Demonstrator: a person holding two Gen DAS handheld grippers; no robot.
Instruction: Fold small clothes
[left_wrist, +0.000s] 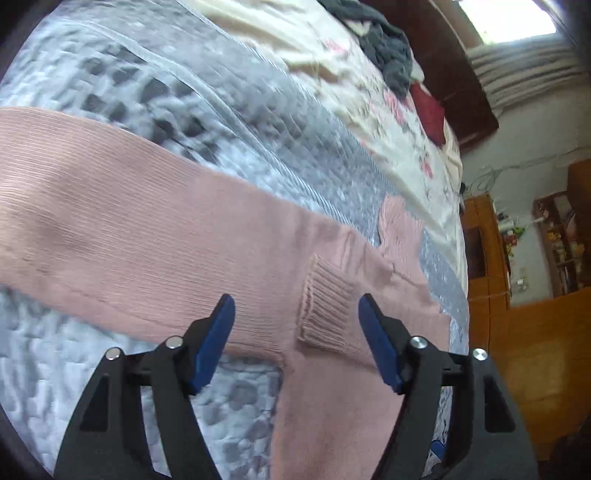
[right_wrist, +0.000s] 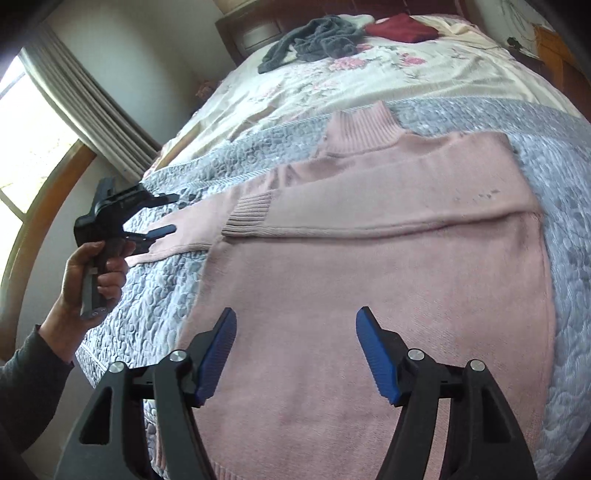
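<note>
A pink knit sweater (right_wrist: 369, 280) lies flat on the grey quilted bedspread (right_wrist: 554, 155), its ribbed collar (right_wrist: 360, 127) towards the pillows. One sleeve is folded across the chest, and its ribbed cuff (right_wrist: 251, 214) ends near the left shoulder. My right gripper (right_wrist: 295, 325) hovers open over the sweater's lower body, holding nothing. A hand holds my left gripper (right_wrist: 168, 214) open at the sweater's left edge. In the left wrist view the cuff (left_wrist: 325, 310) lies between and beyond the spread fingertips of the left gripper (left_wrist: 295, 314), and pink cloth (left_wrist: 332, 413) runs under it.
A crumpled grey garment (right_wrist: 317, 40) and a dark red one (right_wrist: 402, 27) lie near the headboard on the floral cover (right_wrist: 332, 85). A window with a curtain (right_wrist: 92, 107) is on the left. Wooden cabinets (left_wrist: 487, 258) stand beyond the bed's edge.
</note>
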